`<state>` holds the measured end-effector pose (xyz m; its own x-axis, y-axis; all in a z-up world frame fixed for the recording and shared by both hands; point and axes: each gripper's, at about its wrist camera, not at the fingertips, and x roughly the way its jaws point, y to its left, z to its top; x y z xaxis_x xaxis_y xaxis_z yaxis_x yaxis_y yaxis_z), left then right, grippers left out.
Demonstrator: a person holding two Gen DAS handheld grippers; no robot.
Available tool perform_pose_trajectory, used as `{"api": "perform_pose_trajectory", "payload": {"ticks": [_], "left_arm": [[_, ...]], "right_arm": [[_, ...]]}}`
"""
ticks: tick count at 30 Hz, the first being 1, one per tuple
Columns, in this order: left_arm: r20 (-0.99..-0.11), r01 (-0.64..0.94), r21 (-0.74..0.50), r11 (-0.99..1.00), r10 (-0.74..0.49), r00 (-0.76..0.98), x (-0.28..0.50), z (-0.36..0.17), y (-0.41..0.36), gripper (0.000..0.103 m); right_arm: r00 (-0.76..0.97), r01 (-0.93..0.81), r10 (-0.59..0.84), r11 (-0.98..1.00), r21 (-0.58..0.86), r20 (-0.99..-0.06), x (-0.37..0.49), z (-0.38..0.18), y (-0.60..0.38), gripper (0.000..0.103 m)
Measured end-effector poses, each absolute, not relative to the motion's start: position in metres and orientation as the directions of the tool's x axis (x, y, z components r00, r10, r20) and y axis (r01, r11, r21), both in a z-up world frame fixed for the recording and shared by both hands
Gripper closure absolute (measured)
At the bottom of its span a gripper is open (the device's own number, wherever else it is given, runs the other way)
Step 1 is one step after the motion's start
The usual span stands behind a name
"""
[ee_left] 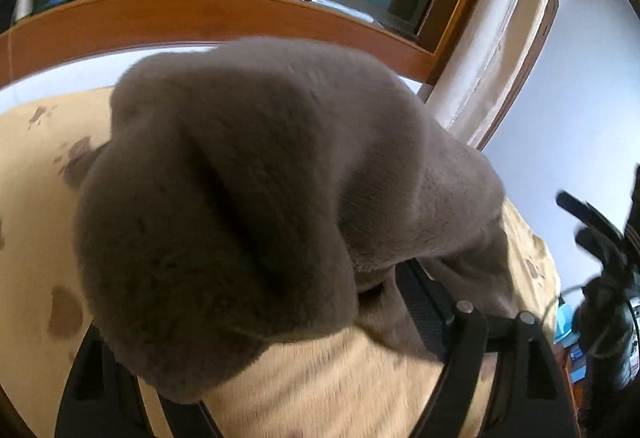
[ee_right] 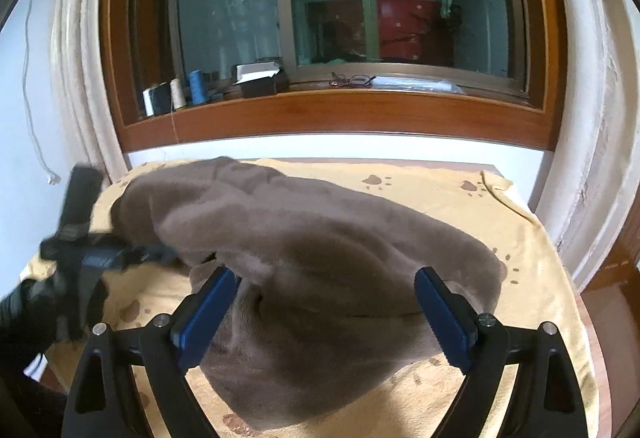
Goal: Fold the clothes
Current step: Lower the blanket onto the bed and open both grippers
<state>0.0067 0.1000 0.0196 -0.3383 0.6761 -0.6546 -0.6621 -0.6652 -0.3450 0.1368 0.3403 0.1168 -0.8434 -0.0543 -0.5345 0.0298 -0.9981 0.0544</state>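
A brown fleece garment (ee_right: 320,258) lies bunched on the yellow paw-print blanket (ee_right: 460,190) that covers the table. My right gripper (ee_right: 324,314) is open, its blue pads (ee_right: 440,314) spread on either side of the garment's near bulge. My left gripper (ee_right: 160,252) reaches in from the left with its tips under the garment's edge. In the left wrist view the garment (ee_left: 240,198) drapes over the fingers (ee_left: 420,302) and hides the tips. The right gripper (ee_left: 600,246) shows there at the right edge.
A wooden window sill (ee_right: 320,110) runs behind the table with thread spools (ee_right: 176,94), a small black box (ee_right: 260,78) and glasses (ee_right: 352,80). Cream curtains (ee_right: 76,78) hang at both sides. The table's right edge (ee_right: 600,298) is near.
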Motion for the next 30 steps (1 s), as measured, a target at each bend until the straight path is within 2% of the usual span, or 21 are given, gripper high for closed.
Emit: {"api": "perform_pose_trajectory", "payload": {"ticks": [1,2,3,8,9,11,12,15,18,21,25,28,30], "left_arm": [[-0.650,-0.658,-0.367,-0.657,0.687,-0.324,0.001,0.022,0.104,0.038],[-0.640,-0.649,-0.404,-0.645,0.706,-0.303,-0.006,0.026,0.105,0.060],[-0.621,-0.642,-0.435,-0.631,0.727,-0.294,-0.011,0.032,0.105,0.069],[-0.447,-0.649,-0.520,-0.555,0.824,-0.347,-0.019,0.090,0.083,0.080],[-0.406,-0.655,-0.528,-0.541,0.838,-0.365,-0.018,0.104,0.076,0.088],[-0.326,-0.665,-0.549,-0.506,0.862,-0.388,-0.017,0.130,0.061,0.092],[-0.279,-0.671,-0.564,-0.482,0.875,-0.395,-0.016,0.143,0.052,0.100],[-0.209,-0.706,-0.517,-0.484,0.871,-0.444,-0.006,0.183,0.030,0.100],[-0.213,-0.731,-0.415,-0.541,0.840,-0.500,0.003,0.208,0.026,0.099],[-0.244,-0.739,-0.374,-0.560,0.828,-0.504,0.016,0.199,0.030,0.099],[-0.310,-0.735,-0.403,-0.546,0.837,-0.452,0.018,0.170,0.038,0.095],[-0.356,-0.734,-0.431,-0.524,0.847,-0.395,0.015,0.149,0.052,0.078],[-0.369,-0.738,-0.444,-0.509,0.854,-0.367,0.021,0.141,0.053,0.059]], "right_arm": [[-0.842,0.043,-0.062,-0.998,0.048,-0.536,0.137,0.115,0.338,0.010],[-0.841,0.052,-0.064,-0.998,0.037,-0.537,0.137,0.114,0.336,0.010],[-0.840,0.055,-0.059,-0.998,0.023,-0.539,0.137,0.112,0.334,0.010],[-0.844,0.063,-0.043,-0.998,-0.019,-0.535,0.136,0.109,0.330,0.010],[-0.847,0.055,-0.035,-0.998,-0.022,-0.531,0.137,0.109,0.332,0.010],[-0.853,0.031,-0.012,-0.999,-0.027,-0.522,0.139,0.110,0.337,0.010],[-0.855,0.019,-0.002,-0.999,-0.028,-0.519,0.140,0.111,0.340,0.010],[-0.850,-0.023,0.042,-0.999,-0.041,-0.526,0.144,0.111,0.348,0.010],[-0.842,-0.065,0.085,-0.996,-0.057,-0.533,0.148,0.113,0.357,0.010],[-0.836,-0.085,0.103,-0.995,-0.057,-0.539,0.156,0.115,0.364,0.010],[-0.803,-0.093,0.068,-0.996,0.011,-0.591,0.159,0.111,0.383,0.010],[-0.766,-0.085,-0.005,-0.990,0.110,-0.643,0.161,0.100,0.403,0.010],[-0.749,-0.089,-0.066,-0.976,0.199,-0.659,0.167,0.091,0.422,0.010]]}}
